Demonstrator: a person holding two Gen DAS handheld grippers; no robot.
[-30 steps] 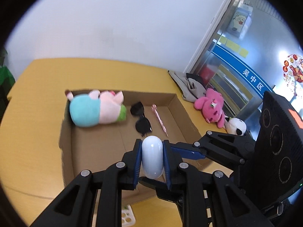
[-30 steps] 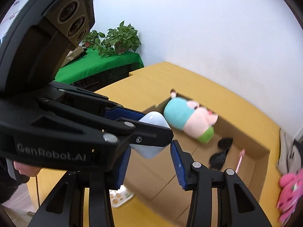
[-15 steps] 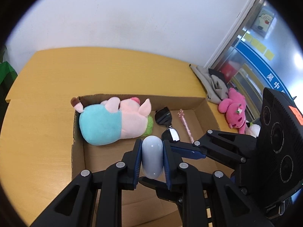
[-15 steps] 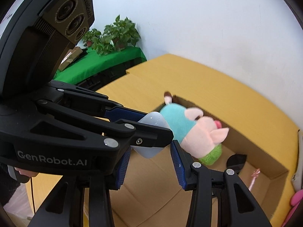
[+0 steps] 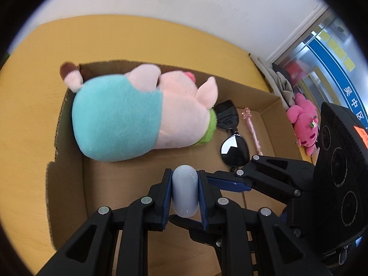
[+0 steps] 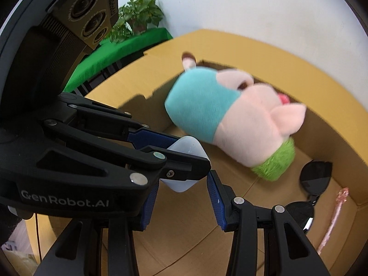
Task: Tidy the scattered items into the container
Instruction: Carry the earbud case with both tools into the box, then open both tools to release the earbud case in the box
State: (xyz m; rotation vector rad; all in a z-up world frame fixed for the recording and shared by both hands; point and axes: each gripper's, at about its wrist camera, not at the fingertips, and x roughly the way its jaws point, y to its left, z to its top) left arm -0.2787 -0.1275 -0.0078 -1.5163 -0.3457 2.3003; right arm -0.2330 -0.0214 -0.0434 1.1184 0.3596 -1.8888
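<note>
My left gripper (image 5: pixel 185 192) is shut on a pale blue rounded case (image 5: pixel 184 191) and holds it above the floor of the open cardboard box (image 5: pixel 58 124). The case also shows in the right wrist view (image 6: pixel 186 163), between the left gripper's fingers. My right gripper (image 6: pixel 181 203) is open and empty, close beside the left one, over the box (image 6: pixel 326 124). Inside the box lie a teal and pink plush pig (image 5: pixel 133 117), black sunglasses (image 5: pixel 230 135) and a pink pen (image 5: pixel 251 128).
The box sits on a yellow table (image 5: pixel 27 96). A pink plush toy (image 5: pixel 303 128) and grey cloth (image 5: pixel 276 78) lie on the table to the right of the box. A green-covered table with a plant (image 6: pixel 138 20) stands beyond the table.
Both grippers have moved forward and down into the box. The plush pig, sunglasses and pen now look much closer. The left gripper still holds the case.
</note>
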